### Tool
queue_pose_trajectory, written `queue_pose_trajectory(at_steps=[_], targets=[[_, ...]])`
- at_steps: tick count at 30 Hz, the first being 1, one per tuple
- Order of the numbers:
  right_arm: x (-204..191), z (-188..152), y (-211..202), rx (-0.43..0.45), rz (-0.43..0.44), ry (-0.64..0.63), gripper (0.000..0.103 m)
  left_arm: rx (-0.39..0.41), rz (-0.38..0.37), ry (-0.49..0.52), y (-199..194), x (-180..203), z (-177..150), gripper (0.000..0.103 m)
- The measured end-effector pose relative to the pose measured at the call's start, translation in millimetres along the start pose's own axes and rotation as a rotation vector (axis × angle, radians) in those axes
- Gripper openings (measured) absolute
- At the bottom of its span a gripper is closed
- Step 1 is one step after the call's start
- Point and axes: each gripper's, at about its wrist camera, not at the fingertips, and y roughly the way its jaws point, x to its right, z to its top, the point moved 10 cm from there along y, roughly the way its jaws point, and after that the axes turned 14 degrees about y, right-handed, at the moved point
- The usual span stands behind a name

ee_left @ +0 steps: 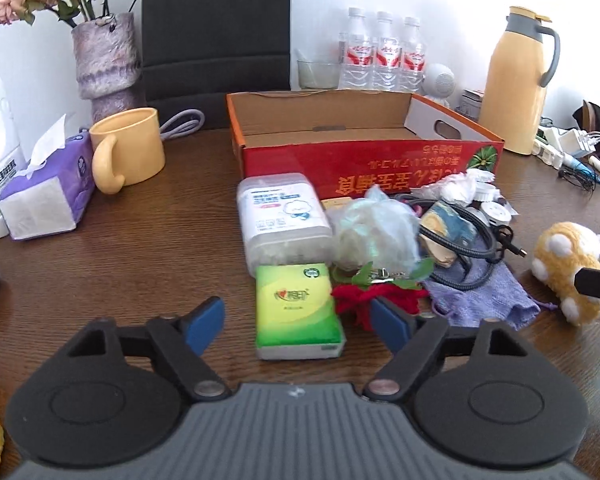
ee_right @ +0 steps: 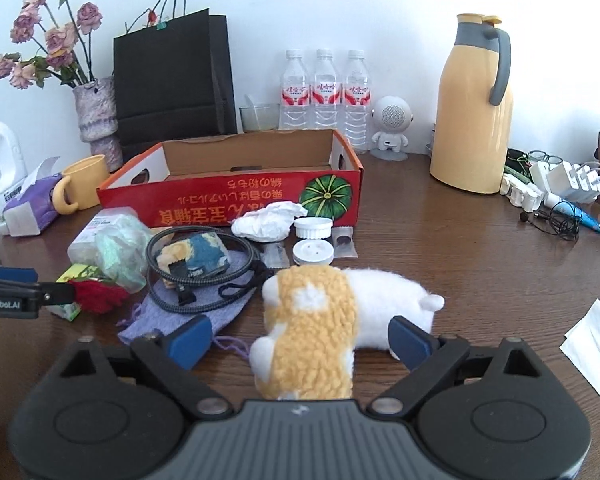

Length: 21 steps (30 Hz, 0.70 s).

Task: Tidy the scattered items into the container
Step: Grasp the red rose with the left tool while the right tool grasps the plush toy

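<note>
Two grippers, two targets. Left gripper [ee_left: 298, 318]: jaws wide apart, gripping nothing, straddling the green tissue pack [ee_left: 298, 310], whose long axis runs straight ahead along the fingers toward the red cardboard box [ee_left: 380, 164]; red knitted flower [ee_left: 364, 300] just beside the right-hand finger. Right gripper [ee_right: 300, 342]: likewise spread, pads clear of the plush toy [ee_right: 320, 320] between them, its orange body pointing back at the camera, white part off to the right. Box empty, beyond the clutter.

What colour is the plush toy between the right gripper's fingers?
The plush toy is yellow-orange and white, clearest in the right wrist view.
</note>
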Motion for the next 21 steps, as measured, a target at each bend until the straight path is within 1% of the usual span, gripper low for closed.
queue_pose_trajectory(at_steps=[1,2,3,4,5,6,8,9,10,12,14,15,16,17,18,21], targets=[[1,1,4,-0.008,-0.005,0.005,0.081,0.009,-0.001,0.000,-2,-3,1,0.075],[2,0,8,-0.012,-0.009,0.006,0.075,0.013,0.007,0.014,-3,-4,2,0.075],[2,-1,12,-0.015,-0.015,0.006,0.070,0.006,0.018,0.031,-1,-4,2,0.076],[1,-2,16,-0.018,-0.022,0.006,0.069,-0.008,0.025,0.039,3,-4,0,0.075],[0,-3,19,-0.021,-0.024,0.003,0.066,-0.025,0.020,0.031,7,-3,-1,0.074],[-2,-3,21,-0.025,-0.022,0.001,0.062,-0.026,-0.007,0.016,8,1,0,0.070],[-4,-4,22,-0.022,-0.019,-0.002,0.062,0.030,-0.102,0.003,2,16,10,0.069],[-5,-5,22,-0.024,-0.017,-0.002,0.062,0.062,-0.139,0.012,-1,24,16,0.075],[-5,-6,22,-0.025,-0.015,-0.004,0.063,0.078,-0.160,0.032,-2,33,22,0.081],[-6,-7,22,-0.029,-0.011,-0.007,0.063,0.054,-0.164,0.086,5,50,28,0.081],[-7,-9,23,-0.035,0.000,-0.009,0.063,0.019,-0.170,0.126,14,63,28,0.078],[-8,-10,23,-0.038,0.005,-0.011,0.062,0.008,-0.176,0.136,16,68,27,0.074],[-8,-12,24,-0.042,0.005,-0.017,0.062,0.000,-0.182,0.129,18,71,24,0.063],[-8,-13,25,-0.045,0.002,-0.020,0.058,-0.007,-0.189,0.115,18,71,21,0.053],[-7,-13,25,-0.044,-0.001,-0.017,0.051,-0.008,-0.192,0.096,18,70,19,0.041],[-6,-14,23,-0.037,0.004,-0.021,0.048,0.016,-0.192,0.071,6,66,17,0.039]])
